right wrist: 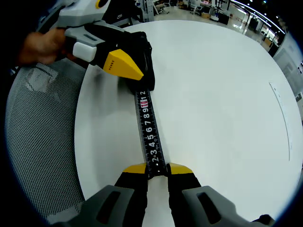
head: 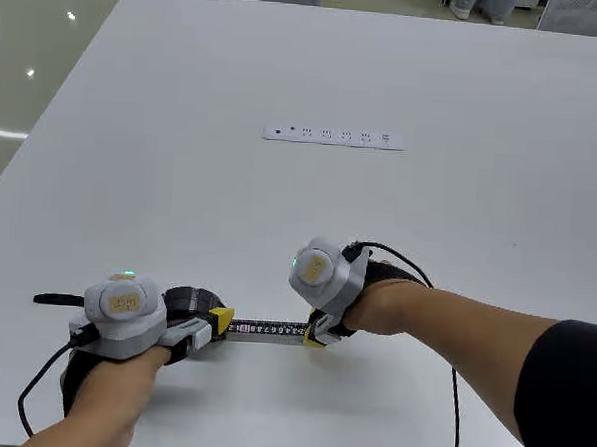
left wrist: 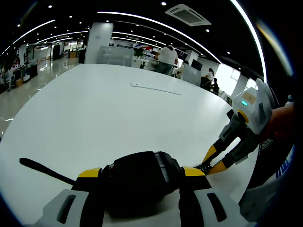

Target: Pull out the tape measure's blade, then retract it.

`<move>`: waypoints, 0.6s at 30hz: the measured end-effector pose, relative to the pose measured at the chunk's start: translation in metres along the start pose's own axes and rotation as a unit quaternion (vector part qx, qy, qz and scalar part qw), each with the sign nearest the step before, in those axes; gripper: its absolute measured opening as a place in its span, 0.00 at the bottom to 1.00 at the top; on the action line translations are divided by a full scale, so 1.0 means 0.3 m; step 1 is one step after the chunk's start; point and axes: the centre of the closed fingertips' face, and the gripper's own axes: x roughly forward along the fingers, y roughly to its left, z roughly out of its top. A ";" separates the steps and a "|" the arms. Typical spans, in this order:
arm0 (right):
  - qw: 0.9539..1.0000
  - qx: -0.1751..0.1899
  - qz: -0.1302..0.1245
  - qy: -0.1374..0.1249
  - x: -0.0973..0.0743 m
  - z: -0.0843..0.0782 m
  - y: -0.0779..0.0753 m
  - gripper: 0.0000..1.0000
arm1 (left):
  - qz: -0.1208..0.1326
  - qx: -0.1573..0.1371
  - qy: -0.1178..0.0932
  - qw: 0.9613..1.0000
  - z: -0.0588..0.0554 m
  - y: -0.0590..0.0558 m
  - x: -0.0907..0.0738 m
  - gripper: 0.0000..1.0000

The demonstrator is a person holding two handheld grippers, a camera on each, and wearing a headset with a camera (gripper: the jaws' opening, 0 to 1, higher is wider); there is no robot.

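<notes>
White table [head: 387,68]: one tape measure [head: 192,302] clamped in left hand-held gripper [left wrist: 142,172], blade [right wrist: 148,132] pinched by right hand-held gripper [right wrist: 155,169].

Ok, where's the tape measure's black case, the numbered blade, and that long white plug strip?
tape measure case [left wrist: 137,182]: left gripper view, top of the black body.
blade [right wrist: 147,127]: right gripper view, middle of the numbered strip.
power strip [head: 333,136]: head view, its middle.

Holds left gripper [head: 205,321] low at near left, jaws clamped around tape measure case [head: 189,302], pointing right; holds right gripper [head: 316,337] near its right, jaws pinched on blade [head: 268,328] tip, pointing left; forearms converge from near side.
</notes>
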 end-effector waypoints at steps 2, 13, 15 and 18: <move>1.000 0.000 0.000 0.000 0.000 0.000 0.000 0.11 | 0.000 0.000 0.000 1.000 0.000 0.000 0.000 0.60; 1.000 0.000 -0.001 -0.003 0.007 0.016 0.002 0.11 | 0.001 0.001 0.000 1.000 0.001 0.002 -0.001 0.60; 1.000 -0.001 -0.001 -0.003 0.007 0.018 0.003 0.11 | 0.002 0.002 0.000 1.000 0.001 0.001 -0.001 0.60; 1.000 -0.002 -0.001 -0.003 0.011 0.020 0.002 0.11 | 0.003 0.003 0.001 1.000 0.000 0.001 -0.001 0.60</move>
